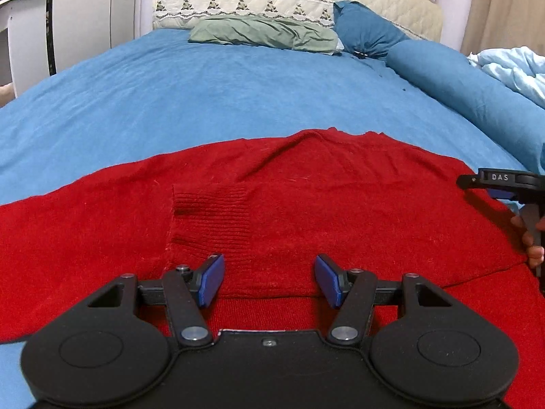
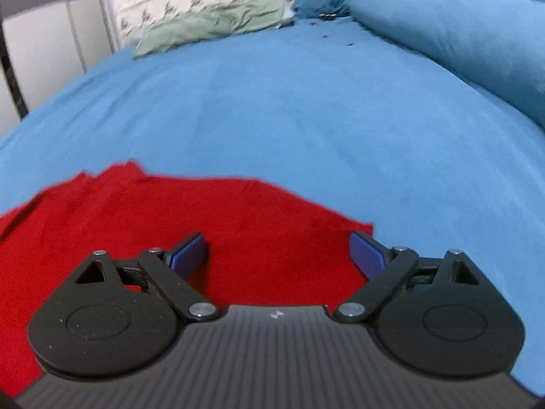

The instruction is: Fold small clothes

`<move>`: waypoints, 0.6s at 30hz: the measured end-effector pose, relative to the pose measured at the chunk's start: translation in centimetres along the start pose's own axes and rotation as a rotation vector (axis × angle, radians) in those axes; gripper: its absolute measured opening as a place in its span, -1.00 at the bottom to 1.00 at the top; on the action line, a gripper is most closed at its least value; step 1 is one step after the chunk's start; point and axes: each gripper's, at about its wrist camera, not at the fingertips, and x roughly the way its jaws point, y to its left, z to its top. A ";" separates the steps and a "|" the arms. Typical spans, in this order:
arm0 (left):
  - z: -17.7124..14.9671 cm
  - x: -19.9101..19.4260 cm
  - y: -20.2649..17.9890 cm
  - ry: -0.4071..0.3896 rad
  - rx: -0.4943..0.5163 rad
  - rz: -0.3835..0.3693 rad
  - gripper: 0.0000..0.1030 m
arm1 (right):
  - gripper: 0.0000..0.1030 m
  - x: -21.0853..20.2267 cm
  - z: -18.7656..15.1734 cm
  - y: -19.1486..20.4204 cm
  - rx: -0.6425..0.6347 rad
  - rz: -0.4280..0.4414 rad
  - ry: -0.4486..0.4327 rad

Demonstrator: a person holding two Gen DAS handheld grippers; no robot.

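A red knit sweater (image 1: 306, 187) lies spread flat on the blue bed sheet (image 1: 204, 95). One sleeve is folded in over the body, its ribbed cuff (image 1: 211, 204) just ahead of my left gripper (image 1: 269, 266). That gripper hovers low over the sweater, open, with nothing pinched between its blue pads. In the right wrist view my right gripper (image 2: 277, 242) is open over the sweater's (image 2: 238, 211) right-hand corner, also holding nothing. The black body of the right tool (image 1: 504, 180), held by a hand, shows at the right edge of the left wrist view.
A crumpled green cloth (image 1: 262, 32) and a dark blue pillow (image 1: 364, 27) lie at the head of the bed. A long blue bolster (image 1: 460, 81) and a pale blue duvet (image 1: 511, 68) run along the right side. White furniture (image 1: 20, 34) stands at the left.
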 end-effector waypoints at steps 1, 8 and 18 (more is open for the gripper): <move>0.0 -0.1 0.0 0.001 0.005 0.000 0.25 | 1.00 0.1 0.2 0.0 -0.005 -0.008 0.005; 0.2 -5.6 0.5 -0.083 -0.002 0.027 0.24 | 1.00 -5.8 1.5 0.9 -0.042 0.065 -0.104; 2.1 -18.7 5.8 -0.224 -0.117 0.090 1.00 | 1.00 -19.4 1.6 7.2 -0.128 0.217 -0.103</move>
